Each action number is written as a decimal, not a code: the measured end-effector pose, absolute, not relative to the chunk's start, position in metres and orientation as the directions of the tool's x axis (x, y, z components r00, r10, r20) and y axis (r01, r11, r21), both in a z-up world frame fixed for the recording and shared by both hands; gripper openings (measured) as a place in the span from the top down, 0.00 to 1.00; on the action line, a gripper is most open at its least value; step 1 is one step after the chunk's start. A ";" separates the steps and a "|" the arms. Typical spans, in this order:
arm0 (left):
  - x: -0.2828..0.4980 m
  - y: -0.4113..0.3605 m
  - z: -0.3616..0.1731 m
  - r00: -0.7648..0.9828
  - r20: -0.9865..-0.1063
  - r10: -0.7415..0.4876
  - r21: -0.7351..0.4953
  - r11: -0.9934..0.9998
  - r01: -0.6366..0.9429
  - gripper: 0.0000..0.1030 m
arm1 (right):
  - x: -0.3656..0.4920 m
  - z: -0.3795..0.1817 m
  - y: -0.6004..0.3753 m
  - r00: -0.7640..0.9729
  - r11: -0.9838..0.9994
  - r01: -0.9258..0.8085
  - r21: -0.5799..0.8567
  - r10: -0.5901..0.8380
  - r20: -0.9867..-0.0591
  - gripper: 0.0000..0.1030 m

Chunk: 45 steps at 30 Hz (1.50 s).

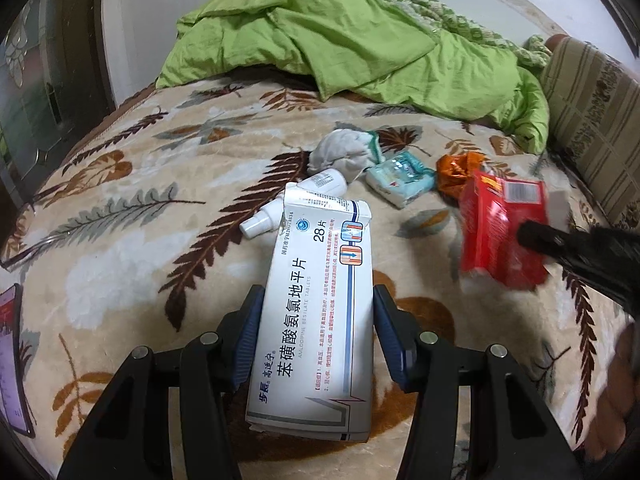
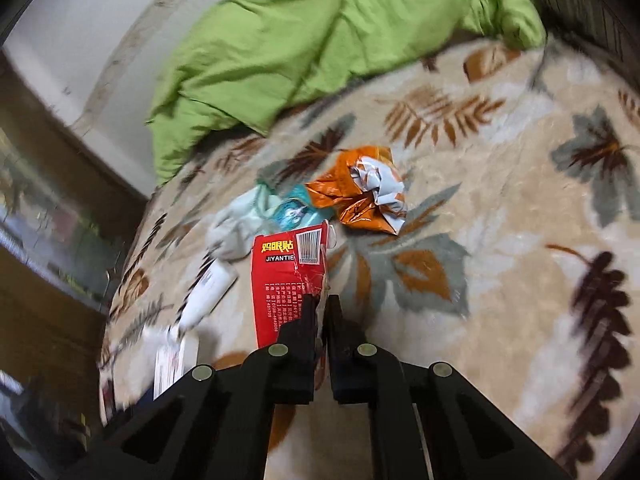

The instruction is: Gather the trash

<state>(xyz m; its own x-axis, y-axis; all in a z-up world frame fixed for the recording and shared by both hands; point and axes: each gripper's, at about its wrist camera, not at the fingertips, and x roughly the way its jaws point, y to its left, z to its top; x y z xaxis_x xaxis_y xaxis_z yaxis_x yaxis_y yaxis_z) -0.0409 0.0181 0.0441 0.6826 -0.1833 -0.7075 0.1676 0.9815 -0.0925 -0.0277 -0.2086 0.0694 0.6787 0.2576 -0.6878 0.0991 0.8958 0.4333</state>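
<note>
Right now my left gripper [image 1: 316, 340] clamps the white medicine carton [image 1: 316, 300] at lower centre; my right gripper [image 2: 322, 312] pinches the torn red box [image 2: 288, 280] thinly. Thin cardboard could crush or slip free. Crinkled orange foil wrapper [image 2: 352, 192] lies upper centre on plush blanket [image 2: 500, 260].

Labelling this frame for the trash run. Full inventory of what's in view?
Medicine box: 1, white and blue, between left gripper's fingers.
Red box: 1, red, pinched in right gripper.
Spray bottle: 1, white, lying on blanket past the medicine box.
Crumpled tissue: 1, white, mid-blanket.
Wipes pack: 1, pale blue, beside tissue.
Foil wrapper: 1, orange and silver, crumpled beside wipes.
Blanket: 1, cream with leaf print, covering bed.
Quilt: 1, green, bunched at far end.
Left gripper: black, blue pads.
Right gripper: black.
</note>
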 end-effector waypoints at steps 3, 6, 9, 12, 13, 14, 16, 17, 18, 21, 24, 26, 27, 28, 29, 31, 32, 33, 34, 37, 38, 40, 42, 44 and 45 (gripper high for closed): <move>-0.046 0.015 0.048 0.695 -0.692 -0.194 -0.092 0.979 0.182 0.49 | -0.055 0.079 -0.202 0.703 0.917 0.046 0.396 0.252 -0.665 0.95; -0.051 0.013 0.051 0.705 -0.679 -0.203 -0.091 0.977 0.194 0.49 | -0.078 0.088 -0.197 0.733 0.934 0.010 0.357 0.236 -0.638 0.95; -0.056 0.012 0.055 0.722 -0.660 -0.209 -0.084 0.975 0.205 0.49 | -0.091 0.092 -0.191 0.751 0.955 -0.016 0.296 0.207 -0.627 0.95; -0.058 0.012 0.057 0.731 -0.651 -0.205 -0.079 0.976 0.203 0.49 | -0.095 0.094 -0.184 0.763 0.970 -0.030 0.242 0.179 -0.621 0.95; -0.059 0.012 0.057 0.733 -0.649 -0.204 -0.077 0.976 0.203 0.49 | -0.096 0.093 -0.181 0.765 0.975 -0.029 0.221 0.164 -0.623 0.95; -0.059 0.013 0.058 0.735 -0.647 -0.204 -0.077 0.976 0.203 0.49 | -0.096 0.093 -0.179 0.765 0.979 -0.026 0.204 0.151 -0.626 0.95; -0.060 0.013 0.058 0.738 -0.645 -0.201 -0.074 0.977 0.201 0.49 | -0.095 0.091 -0.177 0.765 0.981 -0.026 0.193 0.144 -0.628 0.95; -0.061 0.013 0.059 0.738 -0.644 -0.200 -0.074 0.977 0.200 0.49 | -0.096 0.091 -0.176 0.766 0.983 -0.022 0.184 0.134 -0.629 0.95; -0.061 0.013 0.059 0.739 -0.644 -0.200 -0.074 0.977 0.200 0.49 | -0.096 0.090 -0.174 0.766 0.984 -0.022 0.174 0.128 -0.630 0.95; -0.061 0.013 0.058 0.737 -0.645 -0.200 -0.074 0.977 0.200 0.49 | -0.096 0.090 -0.173 0.773 0.987 -0.018 0.162 0.116 -0.623 0.95; -0.061 0.014 0.059 0.743 -0.640 -0.198 -0.069 0.977 0.202 0.49 | -0.096 0.091 -0.172 0.778 0.986 -0.026 0.166 0.124 -0.616 0.95; -0.061 0.015 0.060 0.749 -0.634 -0.191 -0.061 0.978 0.198 0.49 | -0.096 0.092 -0.172 0.781 0.985 -0.032 0.168 0.130 -0.611 0.95; -0.062 0.016 0.061 0.755 -0.629 -0.186 -0.055 0.979 0.196 0.49 | -0.096 0.092 -0.172 0.783 0.986 -0.031 0.163 0.125 -0.609 0.95; -0.062 0.016 0.062 0.760 -0.624 -0.183 -0.052 0.980 0.193 0.49 | -0.096 0.092 -0.171 0.784 0.987 -0.031 0.158 0.122 -0.608 0.95; -0.063 0.016 0.063 0.765 -0.619 -0.178 -0.047 0.981 0.190 0.49 | -0.096 0.092 -0.170 0.784 0.987 -0.034 0.158 0.124 -0.609 0.95; -0.064 0.017 0.065 0.776 -0.608 -0.165 -0.035 0.983 0.181 0.49 | -0.095 0.092 -0.168 0.783 0.987 -0.037 0.157 0.126 -0.609 0.95; -0.065 0.016 0.066 0.780 -0.605 -0.162 -0.033 0.983 0.179 0.49 | -0.095 0.092 -0.168 0.783 0.987 -0.039 0.156 0.127 -0.609 0.95; -0.065 0.017 0.067 0.782 -0.602 -0.161 -0.033 0.984 0.177 0.49 | -0.094 0.092 -0.167 0.782 0.987 -0.044 0.157 0.132 -0.609 0.95; -0.064 0.017 0.067 0.784 -0.600 -0.157 -0.031 0.984 0.173 0.49 | -0.094 0.092 -0.167 0.781 0.987 -0.045 0.157 0.133 -0.610 0.95; -0.065 0.017 0.068 0.786 -0.599 -0.153 -0.029 0.985 0.170 0.49 | -0.094 0.092 -0.167 0.782 0.986 -0.045 0.158 0.133 -0.609 0.95; -0.064 0.017 0.068 0.786 -0.599 -0.153 -0.028 0.985 0.170 0.49 | -0.094 0.092 -0.167 0.781 0.986 -0.045 0.158 0.133 -0.610 0.95; -0.064 0.017 0.068 0.786 -0.599 -0.154 -0.027 0.985 0.172 0.49 | -0.094 0.091 -0.167 0.780 0.986 -0.042 0.160 0.132 -0.612 0.95; -0.064 0.018 0.068 0.785 -0.600 -0.154 -0.027 0.985 0.173 0.49 | -0.093 0.091 -0.168 0.779 0.986 -0.039 0.165 0.133 -0.613 0.95; -0.065 0.017 0.068 0.786 -0.598 -0.154 -0.028 0.985 0.171 0.49 | -0.093 0.091 -0.168 0.778 0.985 -0.038 0.168 0.135 -0.614 0.95; -0.064 0.018 0.068 0.786 -0.598 -0.153 -0.028 0.985 0.170 0.49 | -0.093 0.091 -0.168 0.778 0.985 -0.038 0.169 0.135 -0.613 0.95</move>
